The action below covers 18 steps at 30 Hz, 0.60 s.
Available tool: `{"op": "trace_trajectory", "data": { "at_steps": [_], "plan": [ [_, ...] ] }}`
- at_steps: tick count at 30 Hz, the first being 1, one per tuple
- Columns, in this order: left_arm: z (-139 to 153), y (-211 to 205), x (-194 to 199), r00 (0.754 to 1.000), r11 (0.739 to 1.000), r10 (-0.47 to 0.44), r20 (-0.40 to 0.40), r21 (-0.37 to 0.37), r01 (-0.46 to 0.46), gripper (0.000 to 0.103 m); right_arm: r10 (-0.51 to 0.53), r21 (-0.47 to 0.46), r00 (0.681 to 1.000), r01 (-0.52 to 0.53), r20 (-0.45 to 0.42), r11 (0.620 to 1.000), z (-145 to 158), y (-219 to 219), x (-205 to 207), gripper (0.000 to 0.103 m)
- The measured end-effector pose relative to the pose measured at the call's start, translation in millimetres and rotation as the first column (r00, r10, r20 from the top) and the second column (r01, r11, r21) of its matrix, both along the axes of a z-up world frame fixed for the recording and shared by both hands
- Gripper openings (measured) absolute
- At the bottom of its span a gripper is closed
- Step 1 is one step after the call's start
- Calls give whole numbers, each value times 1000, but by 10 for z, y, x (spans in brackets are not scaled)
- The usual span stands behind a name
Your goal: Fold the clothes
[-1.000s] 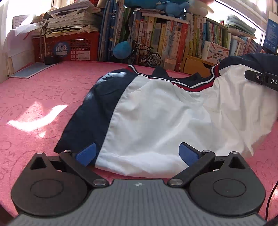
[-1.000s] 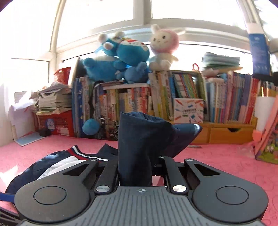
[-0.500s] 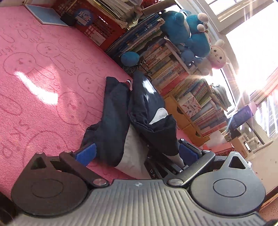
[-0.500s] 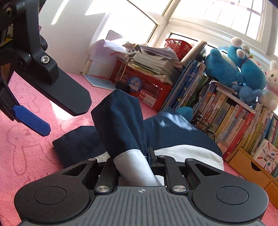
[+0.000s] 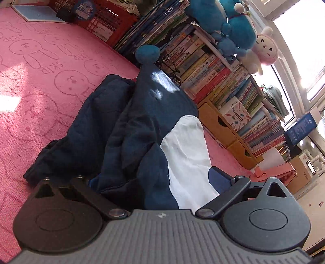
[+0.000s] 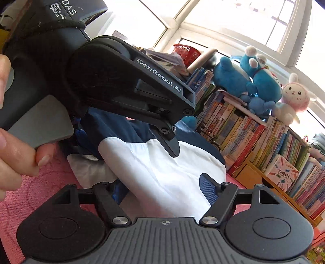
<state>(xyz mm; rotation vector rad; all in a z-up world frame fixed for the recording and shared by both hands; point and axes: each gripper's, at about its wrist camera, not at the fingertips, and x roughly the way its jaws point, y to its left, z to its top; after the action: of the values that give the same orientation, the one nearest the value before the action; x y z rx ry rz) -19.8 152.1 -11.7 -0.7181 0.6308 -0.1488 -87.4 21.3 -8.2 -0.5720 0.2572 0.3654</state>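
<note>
While the right gripper (image 6: 164, 188) jaws are opening, the navy-and-white jacket (image 6: 162, 172) lies loose between them, so it's let go. Left gripper (image 5: 156, 180) is closing around the same bunched jacket on the pink mat (image 5: 50, 67), near the bookshelf (image 5: 219, 81).

"GenRobot.AI" on the left gripper (image 6: 130, 134) housing, "DAS Data Acquisition System" on its handle, "SKIP" on the pink mat (image 5: 46, 61)

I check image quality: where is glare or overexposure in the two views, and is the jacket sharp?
Left wrist view: window blown white at upper right, jacket sharp but dim. Right wrist view: windows overexposed along the top, bookshelf lines bent by fisheye.
</note>
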Motion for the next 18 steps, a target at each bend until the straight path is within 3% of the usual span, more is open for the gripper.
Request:
{"op": "trace_trajectory", "data": {
  "at_steps": [1,2,3,6,11,12,15,16,18],
  "plan": [
    [17,-32,14,1000,999,22,-6,24,-22,87,-15,13,1000,16,-11,1000,9,-39,20,76],
    [43,-55,22,999,998,44,-11,55,-43,61,-29,25,999,30,-23,999,16,-74,41,78],
    [69,-59,24,998,995,64,-16,82,-62,45,-40,34,998,41,-39,999,21,-101,65,80],
    [138,3,8,996,991,95,-4,100,-94,25,-56,57,995,60,-81,997,11,-146,168,82],
    [281,50,-74,983,968,173,65,173,-182,14,-74,35,993,77,-91,996,-24,-121,190,84],
    [311,7,-106,977,953,193,96,219,-210,14,-75,31,993,78,-92,996,-28,-116,188,85],
    [377,-209,-186,956,873,215,200,400,-280,15,-80,30,992,83,-97,996,-25,-118,212,86],
    [357,-232,-167,959,870,206,194,412,-270,15,-82,31,991,86,-102,996,-25,-122,229,86],
    [285,-204,-87,971,894,183,151,385,-228,20,-90,29,990,94,-110,995,-26,-122,259,86]
  ]
}}
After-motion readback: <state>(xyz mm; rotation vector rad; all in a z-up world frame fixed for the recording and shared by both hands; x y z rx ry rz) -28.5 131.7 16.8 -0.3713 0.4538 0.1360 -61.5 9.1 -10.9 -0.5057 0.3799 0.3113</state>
